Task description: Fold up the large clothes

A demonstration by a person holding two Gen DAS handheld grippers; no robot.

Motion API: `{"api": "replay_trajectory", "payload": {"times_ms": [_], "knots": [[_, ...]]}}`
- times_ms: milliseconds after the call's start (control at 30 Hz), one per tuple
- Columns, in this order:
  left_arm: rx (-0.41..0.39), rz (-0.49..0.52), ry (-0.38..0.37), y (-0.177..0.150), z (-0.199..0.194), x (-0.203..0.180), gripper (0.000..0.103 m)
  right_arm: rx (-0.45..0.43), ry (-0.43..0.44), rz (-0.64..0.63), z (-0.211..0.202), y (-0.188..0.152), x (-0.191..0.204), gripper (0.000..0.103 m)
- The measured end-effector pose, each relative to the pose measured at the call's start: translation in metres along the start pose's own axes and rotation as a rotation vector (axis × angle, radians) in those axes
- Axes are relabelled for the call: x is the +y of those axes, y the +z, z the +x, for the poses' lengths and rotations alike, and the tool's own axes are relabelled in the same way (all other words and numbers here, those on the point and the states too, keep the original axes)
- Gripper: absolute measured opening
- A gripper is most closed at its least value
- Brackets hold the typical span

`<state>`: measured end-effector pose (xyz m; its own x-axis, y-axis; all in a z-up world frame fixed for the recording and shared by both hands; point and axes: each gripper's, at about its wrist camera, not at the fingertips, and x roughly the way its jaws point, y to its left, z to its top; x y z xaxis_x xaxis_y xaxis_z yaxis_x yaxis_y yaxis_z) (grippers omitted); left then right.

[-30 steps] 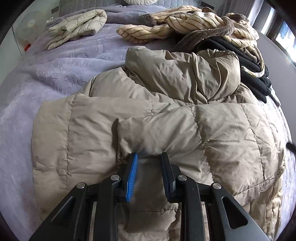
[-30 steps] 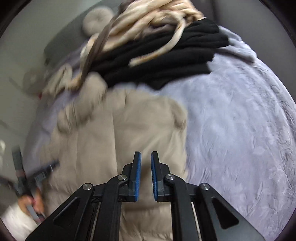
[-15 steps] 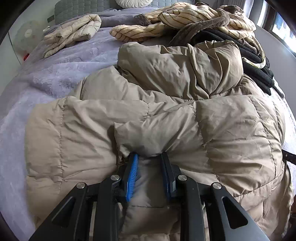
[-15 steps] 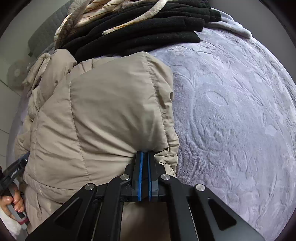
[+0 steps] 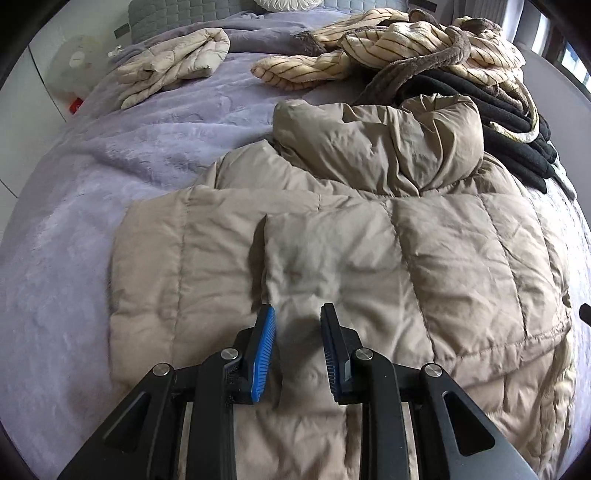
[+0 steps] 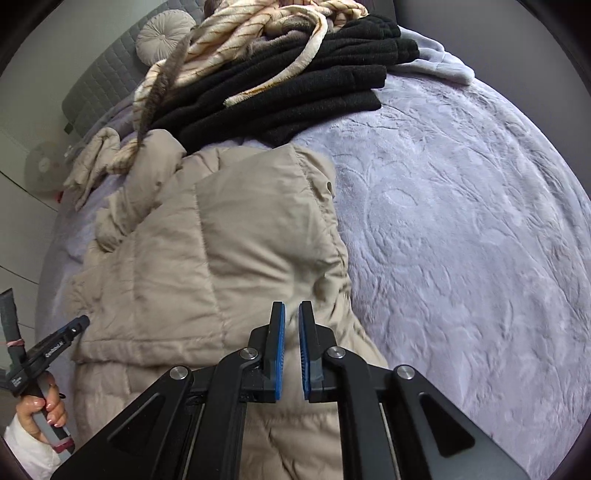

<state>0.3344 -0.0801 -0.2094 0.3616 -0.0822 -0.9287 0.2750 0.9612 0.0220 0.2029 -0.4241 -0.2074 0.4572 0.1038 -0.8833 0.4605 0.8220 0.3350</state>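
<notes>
Our left claw (image 5: 297, 314) hangs spread over the puffy tan coat (image 5: 369, 258), pinching nothing. Our right claw (image 6: 291, 308) has just been opening a little over the coat's edge, near the middle of the purple bed (image 6: 461, 221).

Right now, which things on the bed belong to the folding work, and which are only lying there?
Belong to the job:
- beige puffer coat
- left gripper
- right gripper

Just lying about:
- black clothes
- striped blanket
- small cream jacket
- round cushion
- fan
</notes>
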Motion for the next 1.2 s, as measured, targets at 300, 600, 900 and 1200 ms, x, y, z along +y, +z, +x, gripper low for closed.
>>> {"api": "replay_trajectory", "payload": {"times_ms": [300,600,900,1200], "knots": [[0.011,0.026,0.008,-0.028,-0.026,-0.014,0.027,0.047,0.032,-0.003,-0.018,-0.029,-0.003,0.032],[-0.025,0.006,0.094,-0.06,-0.057,-0.025,0.102,0.071,0.078,-0.035,-0.041,-0.046,-0.003,0.053],[0.019,-0.015,0.122,-0.105,-0.097,-0.032,0.102,0.085,0.106,-0.071,-0.073,-0.063,-0.006,0.082],[0.066,-0.057,0.13,-0.148,-0.134,-0.026,0.102,0.051,0.107,-0.096,-0.099,-0.078,0.0,0.089]]}}
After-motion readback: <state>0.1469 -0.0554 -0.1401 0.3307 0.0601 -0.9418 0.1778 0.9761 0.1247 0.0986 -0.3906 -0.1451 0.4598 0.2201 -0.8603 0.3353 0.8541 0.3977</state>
